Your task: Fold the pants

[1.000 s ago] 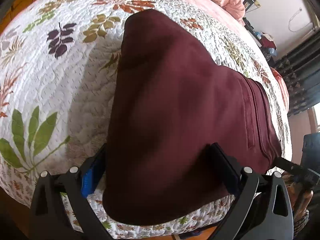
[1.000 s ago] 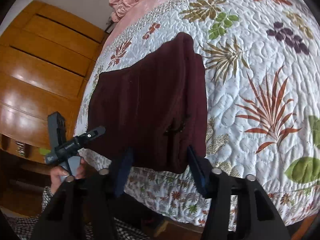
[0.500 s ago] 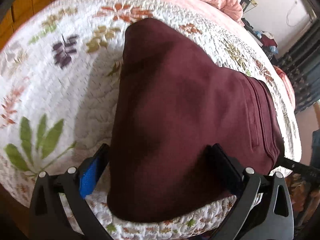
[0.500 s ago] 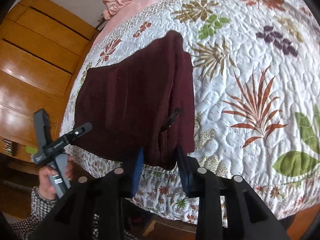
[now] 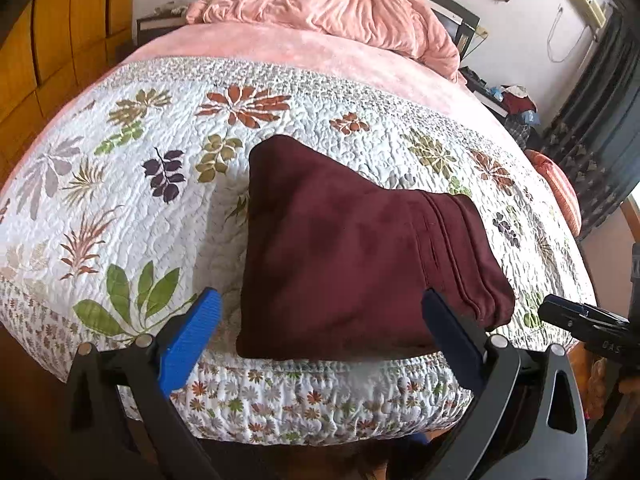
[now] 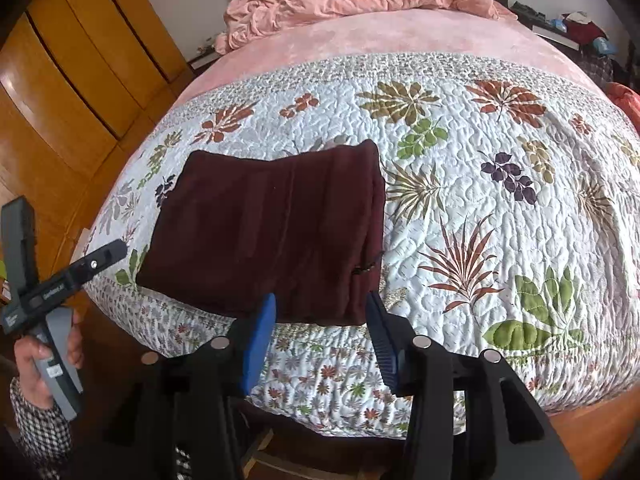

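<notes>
Lying folded into a thick maroon bundle, the pants are resting on the floral quilt near the bed's front edge. The left hand-held gripper is hovering spread wide and empty, while the right hand-held gripper is opening its jaws, touching no cloth.

The bed wears a leaf-print quilt. Folded maroon pants lie at its near edge; a crumpled pink blanket sits at the far edge.
</notes>
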### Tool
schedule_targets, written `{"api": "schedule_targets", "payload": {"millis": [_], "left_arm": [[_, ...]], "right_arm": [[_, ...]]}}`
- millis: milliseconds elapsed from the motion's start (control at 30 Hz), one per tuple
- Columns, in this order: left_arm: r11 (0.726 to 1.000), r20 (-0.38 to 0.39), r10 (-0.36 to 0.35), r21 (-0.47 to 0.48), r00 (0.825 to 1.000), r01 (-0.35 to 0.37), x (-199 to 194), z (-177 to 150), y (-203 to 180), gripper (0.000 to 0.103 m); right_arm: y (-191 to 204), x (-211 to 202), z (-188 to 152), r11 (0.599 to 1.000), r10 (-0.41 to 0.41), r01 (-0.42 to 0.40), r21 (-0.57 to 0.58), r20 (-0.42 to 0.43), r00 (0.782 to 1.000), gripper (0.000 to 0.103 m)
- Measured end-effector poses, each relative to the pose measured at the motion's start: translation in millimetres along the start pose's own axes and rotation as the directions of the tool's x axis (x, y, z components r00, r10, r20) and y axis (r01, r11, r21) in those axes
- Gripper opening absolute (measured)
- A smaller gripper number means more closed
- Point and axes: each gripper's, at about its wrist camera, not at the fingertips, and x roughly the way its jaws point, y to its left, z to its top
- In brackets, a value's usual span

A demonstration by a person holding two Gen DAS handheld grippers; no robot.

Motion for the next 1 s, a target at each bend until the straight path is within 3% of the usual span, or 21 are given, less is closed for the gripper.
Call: {"api": "schedule_targets", "payload": {"millis": [67, 133, 367, 500, 700, 1000], "left_arm": [[1.0, -0.003, 0.005, 0.011, 1.0, -0.005, -1.1, -1.2, -2.6, 0.1], [1.0, -0.011, 0.017, 0.013, 1.0, -0.016, 0.5, -3.7, -2.0, 0.1], [0.993, -0.001, 0.099, 0.06, 0.995, -0.098, 1.4, -14.7, -5.9, 0.1], [0.989, 0.022, 0.121, 0.082, 0.992, -0.123, -2.3, -10.2, -12.3, 0.1], [0.988, 0.045, 0.117, 0.098, 0.992, -0.12, 0.0, 7.1, -17.3, 0.1], [0.984, 0.028, 0.1, 0.142, 0.995, -0.103, 26.7, 33.4, -3.6, 0.1]], "right_arm": [[1.8, -1.2, 0.1, 1.0, 0.01, -0.01, 0.012, 0.005, 1.0, 0.056], [1.6, -2.0, 0.3, 1.0, 0.007, -0.007, 0.009, 0.015, 1.0, 0.072], [-2.0, 11.8, 4.1, 0.999, -0.032, 0.032, 0.004, 0.024, 0.999, 0.076], [0.0, 20.7, 8.4, 0.999, -0.046, 0.045, 0.019, 0.032, 0.998, 0.089], [3.7, 32.3, 26.5, 0.998, -0.061, 0.061, 0.016, 0.029, 0.998, 0.099], [-17.7, 71.2, 44.7, 0.998, 0.051, -0.049, 0.046, -0.042, 0.998, 0.099]]}}
